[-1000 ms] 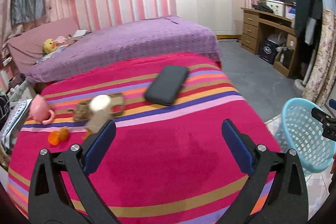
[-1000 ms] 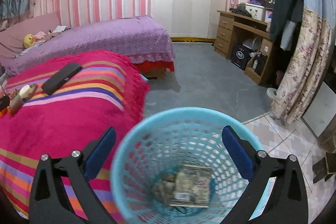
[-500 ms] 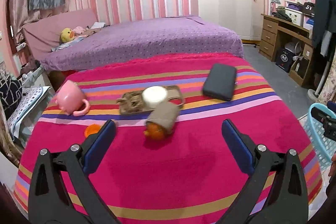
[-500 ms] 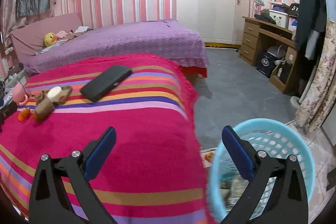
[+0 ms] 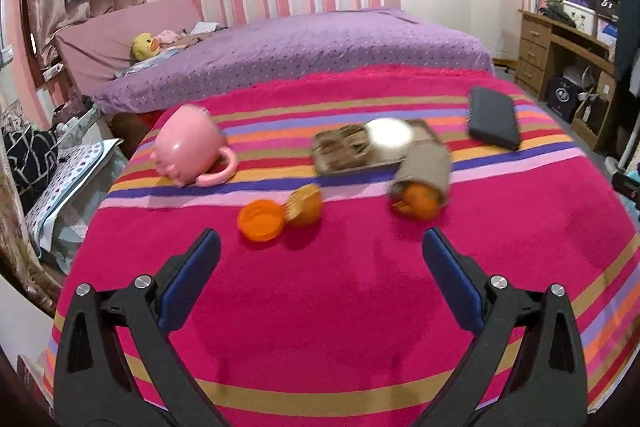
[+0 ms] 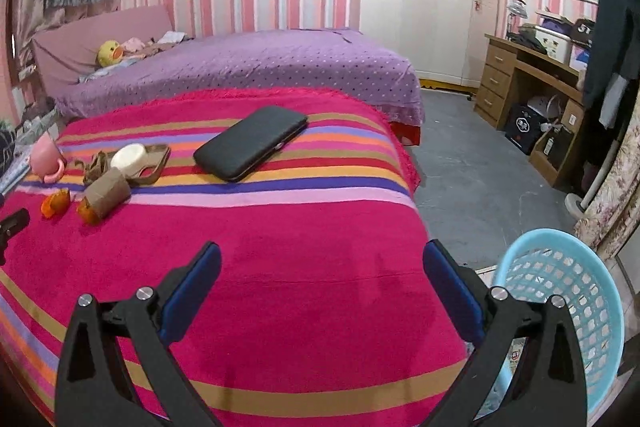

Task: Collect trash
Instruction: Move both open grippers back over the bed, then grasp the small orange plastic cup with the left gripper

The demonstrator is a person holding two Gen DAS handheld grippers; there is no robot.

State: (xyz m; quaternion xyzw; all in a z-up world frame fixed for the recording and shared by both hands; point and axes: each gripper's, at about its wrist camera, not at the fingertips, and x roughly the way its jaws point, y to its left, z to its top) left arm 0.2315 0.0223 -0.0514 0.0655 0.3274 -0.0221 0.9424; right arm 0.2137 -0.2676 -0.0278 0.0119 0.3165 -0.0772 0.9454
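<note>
Your inventory, left to right, placed against the striped pink blanket (image 5: pixel 340 307):

- Pink cup (image 5: pixel 188 147), tipped on its side near the blanket's far left edge, handle toward you.
- Orange peel (image 5: pixel 260 220), an open orange shell just left of a second piece of peel (image 5: pixel 305 205); the two touch. Both lie nearest your left gripper (image 5: pixel 320 247), whose jaws stand wide apart with nothing between them.
- Brown tray (image 5: pixel 352 151) behind the peels, crumpled brown scraps on its left half and a white round lid (image 5: pixel 388 135) on its right; blurred here, sharper in the right wrist view.
- Brown paper tube (image 5: pixel 424 167), lying on the blanket and touching the tray's right end, an orange fruit piece (image 5: pixel 416 205) at its near mouth.
- Black flat case (image 5: pixel 494 123), well apart toward the far right edge.
- Blue basket (image 6: pixel 568 307), on the floor off the blanket's near right corner, mesh walls, something printed at its bottom, unreadable.
- Your right gripper (image 6: pixel 320 259), over the blanket's near edge, jaws spread and empty.

No readable writing on the trash. Bare blanket lies between both grippers and the peels.
</note>
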